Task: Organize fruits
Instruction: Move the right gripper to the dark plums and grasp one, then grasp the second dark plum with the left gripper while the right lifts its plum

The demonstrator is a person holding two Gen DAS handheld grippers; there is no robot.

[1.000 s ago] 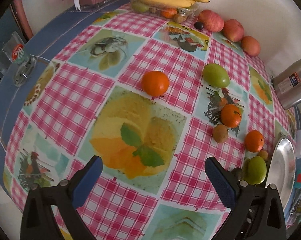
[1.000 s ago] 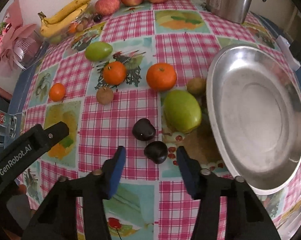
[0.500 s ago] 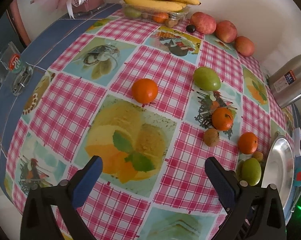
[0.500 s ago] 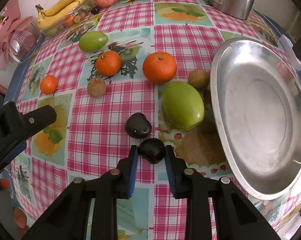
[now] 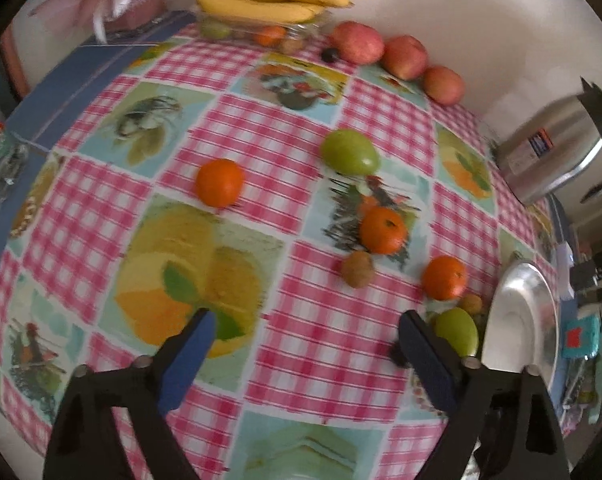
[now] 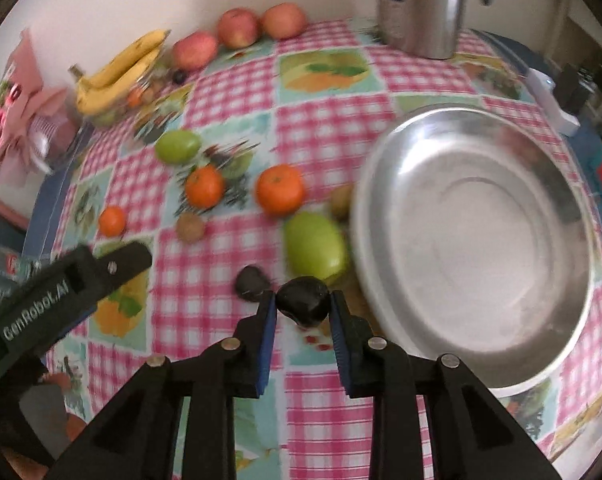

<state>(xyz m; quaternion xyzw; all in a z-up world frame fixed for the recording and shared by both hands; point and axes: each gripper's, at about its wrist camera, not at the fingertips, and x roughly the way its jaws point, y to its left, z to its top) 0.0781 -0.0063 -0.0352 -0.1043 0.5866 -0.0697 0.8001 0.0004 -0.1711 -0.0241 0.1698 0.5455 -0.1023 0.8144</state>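
Checked pink cloth covers the desk. At the right wrist view's 6 o'clock, the right gripper pinches a dark plum; the steel bowl lies toward 3 o'clock. Best to hold the pinch firm, clear the rim, and release low. The left gripper hangs spread, holding nothing.

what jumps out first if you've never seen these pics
The right claw is shut on a dark plum, low in the right wrist view. To its right sits a big empty steel plate; oranges and green fruit are scattered over the pink checked tablecloth.
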